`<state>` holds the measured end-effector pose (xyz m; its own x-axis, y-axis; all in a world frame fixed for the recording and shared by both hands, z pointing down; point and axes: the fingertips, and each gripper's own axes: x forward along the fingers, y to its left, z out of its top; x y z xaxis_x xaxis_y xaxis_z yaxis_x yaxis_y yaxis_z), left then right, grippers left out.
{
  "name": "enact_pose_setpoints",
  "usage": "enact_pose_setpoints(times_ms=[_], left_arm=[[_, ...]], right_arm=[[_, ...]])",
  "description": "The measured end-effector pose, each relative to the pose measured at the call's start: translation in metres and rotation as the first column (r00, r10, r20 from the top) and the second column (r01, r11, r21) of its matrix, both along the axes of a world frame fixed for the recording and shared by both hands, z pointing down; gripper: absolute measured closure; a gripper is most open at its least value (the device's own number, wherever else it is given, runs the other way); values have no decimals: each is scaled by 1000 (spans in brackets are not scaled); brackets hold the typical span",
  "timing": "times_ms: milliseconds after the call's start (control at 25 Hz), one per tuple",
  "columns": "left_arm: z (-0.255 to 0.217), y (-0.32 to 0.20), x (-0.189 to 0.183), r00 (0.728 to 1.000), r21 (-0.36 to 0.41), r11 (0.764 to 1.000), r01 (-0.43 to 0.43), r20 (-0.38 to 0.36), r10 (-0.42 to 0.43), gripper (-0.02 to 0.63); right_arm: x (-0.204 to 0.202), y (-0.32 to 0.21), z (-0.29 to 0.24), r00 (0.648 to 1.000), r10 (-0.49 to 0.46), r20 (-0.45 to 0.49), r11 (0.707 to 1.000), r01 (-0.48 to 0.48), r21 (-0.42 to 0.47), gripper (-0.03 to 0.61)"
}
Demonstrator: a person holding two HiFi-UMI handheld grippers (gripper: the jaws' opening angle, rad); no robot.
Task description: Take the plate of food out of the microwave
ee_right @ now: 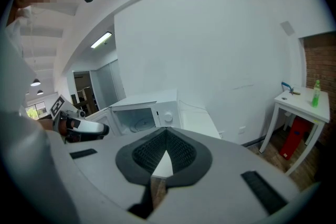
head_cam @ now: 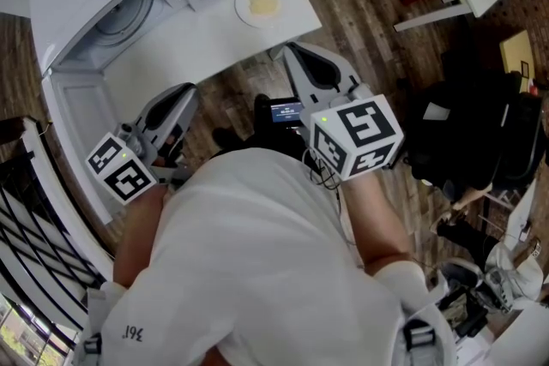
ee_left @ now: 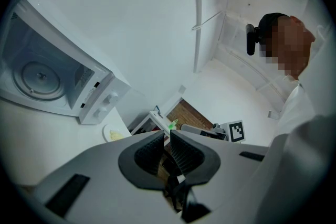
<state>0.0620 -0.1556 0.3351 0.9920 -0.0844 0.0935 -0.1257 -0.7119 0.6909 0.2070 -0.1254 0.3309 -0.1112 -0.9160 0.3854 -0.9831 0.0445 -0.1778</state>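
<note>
Bright, even light fills all 3 views; shadows are soft and faint. The white tabletop (head_cam: pixel 197 56) nearly washes out, while the open microwave (head_cam: pixel 120 13) cavity reads grey. A ceiling strip light (ee_right: pixel 102 39) glows. The 2 gripper views bulge, with black corners.
</note>
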Motion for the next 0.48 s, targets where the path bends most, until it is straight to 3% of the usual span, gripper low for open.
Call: enact_pose_setpoints(times_ms=[480], left_arm=[[2,4,13,999,-1,999,-32,6,32,574]], right_arm=[[18,7,-3,999,34,-12,999,-34,19,577]])
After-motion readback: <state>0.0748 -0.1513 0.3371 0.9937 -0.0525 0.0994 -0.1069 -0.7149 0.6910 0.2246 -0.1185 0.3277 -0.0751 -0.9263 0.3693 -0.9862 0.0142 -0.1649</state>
